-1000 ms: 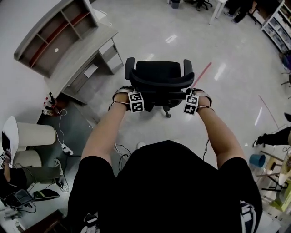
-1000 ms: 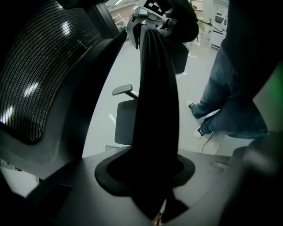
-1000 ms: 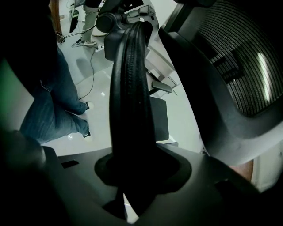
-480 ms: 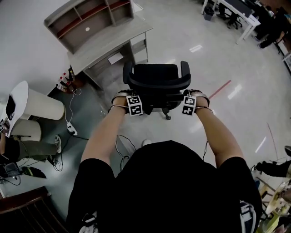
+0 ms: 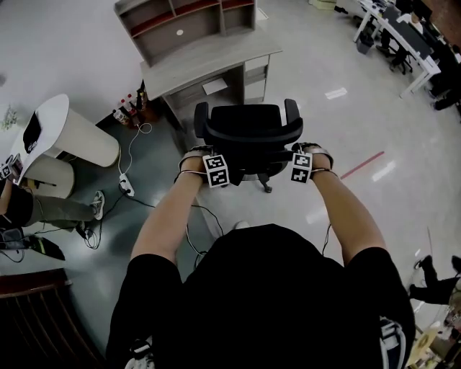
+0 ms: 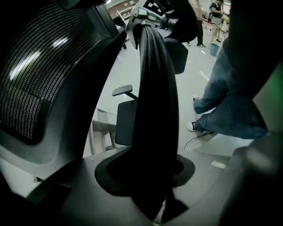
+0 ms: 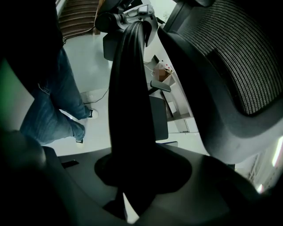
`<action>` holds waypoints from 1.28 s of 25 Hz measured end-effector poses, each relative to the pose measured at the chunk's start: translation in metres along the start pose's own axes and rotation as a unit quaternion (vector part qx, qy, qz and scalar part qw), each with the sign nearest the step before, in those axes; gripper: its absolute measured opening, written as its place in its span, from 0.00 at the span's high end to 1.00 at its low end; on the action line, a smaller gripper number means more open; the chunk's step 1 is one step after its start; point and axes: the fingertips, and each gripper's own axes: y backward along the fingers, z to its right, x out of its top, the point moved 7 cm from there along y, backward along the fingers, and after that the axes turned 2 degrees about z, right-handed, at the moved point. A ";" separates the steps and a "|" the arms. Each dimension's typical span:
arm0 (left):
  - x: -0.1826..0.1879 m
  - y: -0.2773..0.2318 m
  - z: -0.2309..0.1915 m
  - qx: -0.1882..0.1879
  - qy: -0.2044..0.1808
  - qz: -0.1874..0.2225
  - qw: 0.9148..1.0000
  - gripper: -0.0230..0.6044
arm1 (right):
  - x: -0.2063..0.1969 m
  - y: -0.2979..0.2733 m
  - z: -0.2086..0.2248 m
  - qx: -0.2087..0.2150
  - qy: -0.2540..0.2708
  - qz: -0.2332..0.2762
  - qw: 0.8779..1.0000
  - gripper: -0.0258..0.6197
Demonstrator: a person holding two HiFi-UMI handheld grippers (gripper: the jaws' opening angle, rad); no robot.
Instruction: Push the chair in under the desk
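The black office chair faces the grey desk, a short way in front of its kneehole. My left gripper and right gripper hold the two ends of the chair's top back rail. In the left gripper view the black rail runs up from between the jaws beside the mesh back to the other gripper. The right gripper view mirrors this: the rail fills the jaws, with the mesh on the right. Both are shut on the rail.
A shelf hutch tops the desk. Bottles, a power strip with cables and white round furniture lie to the left. A seated person is at far left. Red floor tape lies right; more desks stand far right.
The chair and both grippers have swung round to the left together. The desk, earlier off at the upper left, now stands straight ahead of the chair and closer. Both grips are unchanged.
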 end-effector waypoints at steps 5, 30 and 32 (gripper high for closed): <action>-0.040 0.003 0.003 0.009 0.023 -0.008 1.000 0.72 | 0.040 -0.010 0.010 0.002 0.021 0.010 1.000 0.78; -0.074 -0.017 -0.050 0.030 0.099 -0.037 0.994 0.73 | 0.074 -0.063 0.106 0.005 0.092 0.051 0.994 0.77; -0.072 -0.021 -0.062 0.029 0.107 -0.041 0.993 0.73 | 0.073 -0.069 0.122 0.004 0.101 0.053 0.993 0.77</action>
